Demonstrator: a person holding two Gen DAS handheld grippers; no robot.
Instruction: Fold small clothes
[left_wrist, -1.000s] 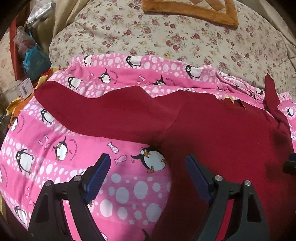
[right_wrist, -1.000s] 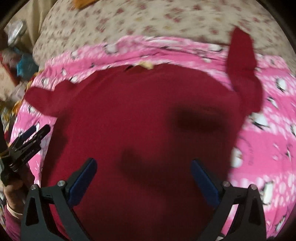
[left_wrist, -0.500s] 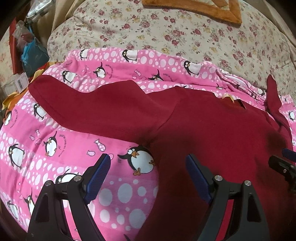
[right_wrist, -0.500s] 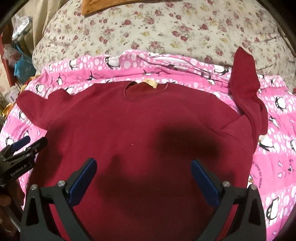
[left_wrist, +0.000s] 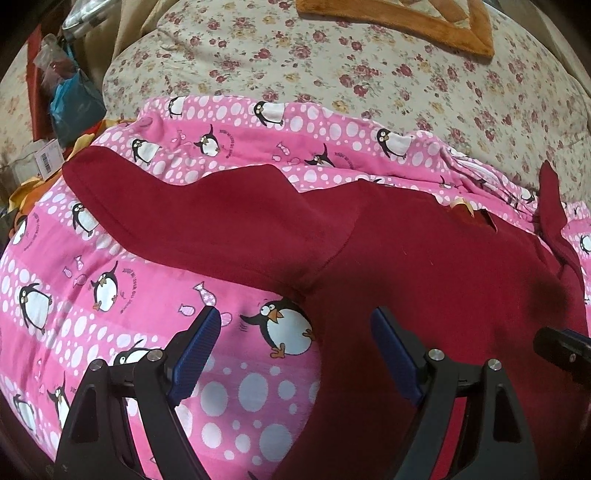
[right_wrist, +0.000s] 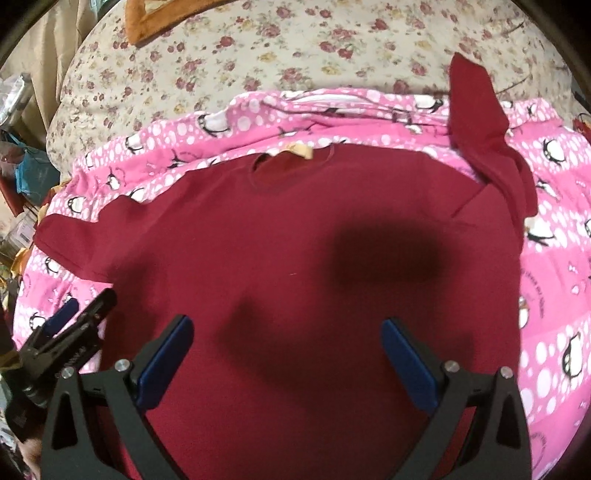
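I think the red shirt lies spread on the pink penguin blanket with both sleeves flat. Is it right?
Not quite. The red shirt does lie spread on the pink penguin blanket, but only its left sleeve is flat. The right sleeve is bunched and twisted upward, as the right wrist view shows.

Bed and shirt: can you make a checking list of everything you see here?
Surface: pink penguin blanket over a floral bedcover.
Job's things: red shirt spread flat, collar away from the cameras; left sleeve lies out flat, right sleeve is rumpled and sticks up.
Clutter: bags and a box beside the bed; orange-edged cushion at the far end.
Grippers: left gripper open over the shirt's edge; right gripper open over the shirt's middle; neither holds cloth.
Cables: nothing seen.
Surroundings: beige curtain at the left.
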